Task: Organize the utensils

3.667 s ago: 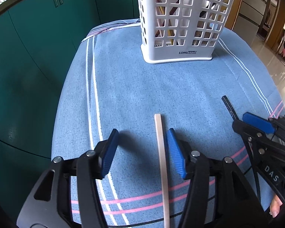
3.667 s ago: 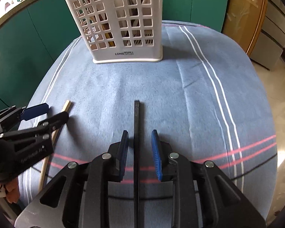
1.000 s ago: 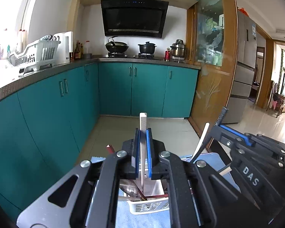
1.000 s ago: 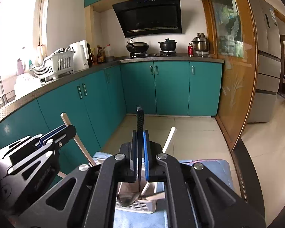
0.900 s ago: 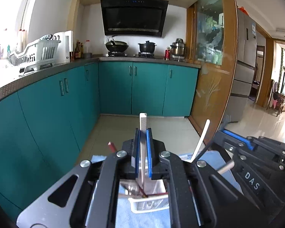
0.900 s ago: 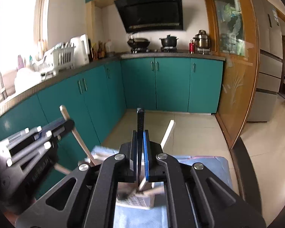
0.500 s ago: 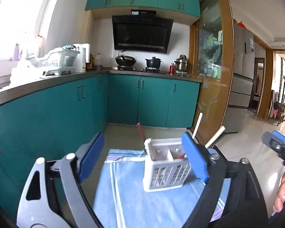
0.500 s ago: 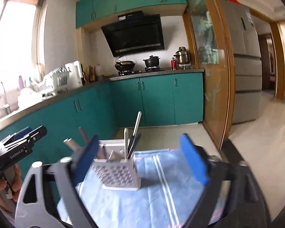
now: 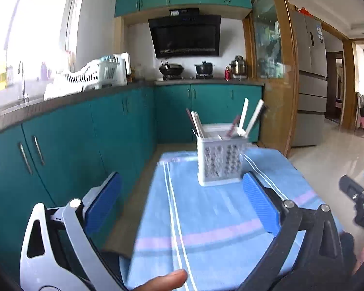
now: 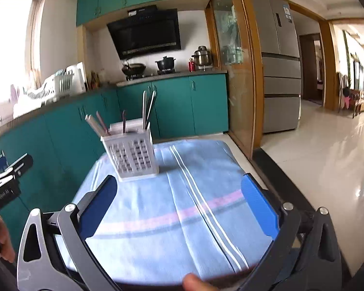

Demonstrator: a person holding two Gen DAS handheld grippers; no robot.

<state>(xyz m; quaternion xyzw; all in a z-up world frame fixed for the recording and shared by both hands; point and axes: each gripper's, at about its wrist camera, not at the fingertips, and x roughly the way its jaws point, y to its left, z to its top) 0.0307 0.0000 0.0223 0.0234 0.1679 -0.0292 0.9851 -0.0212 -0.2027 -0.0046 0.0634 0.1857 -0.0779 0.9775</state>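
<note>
A white slotted utensil basket (image 9: 221, 160) stands on the blue striped cloth (image 9: 206, 220) at the far end of the table, with several chopsticks and utensils (image 9: 248, 118) sticking up out of it. It also shows in the right wrist view (image 10: 133, 156), with its sticks (image 10: 146, 110). My left gripper (image 9: 182, 203) is wide open and empty, pulled back near the table's near end. My right gripper (image 10: 178, 202) is wide open and empty too. The right gripper shows at the right edge of the left wrist view (image 9: 359, 198); the left one shows at the left edge of the right wrist view (image 10: 4, 184).
The cloth (image 10: 182, 208) covers a small table. Teal cabinets (image 9: 60, 150) run along the left, close to the table's left edge. A tiled floor (image 10: 315, 145) lies to the right. A stove with pots (image 9: 186, 69) is at the back.
Both grippers, shut on a pale and a black chopstick above the basket a second ago, have opened wide and pulled back from the basket. The chopsticks now stand in the basket.
</note>
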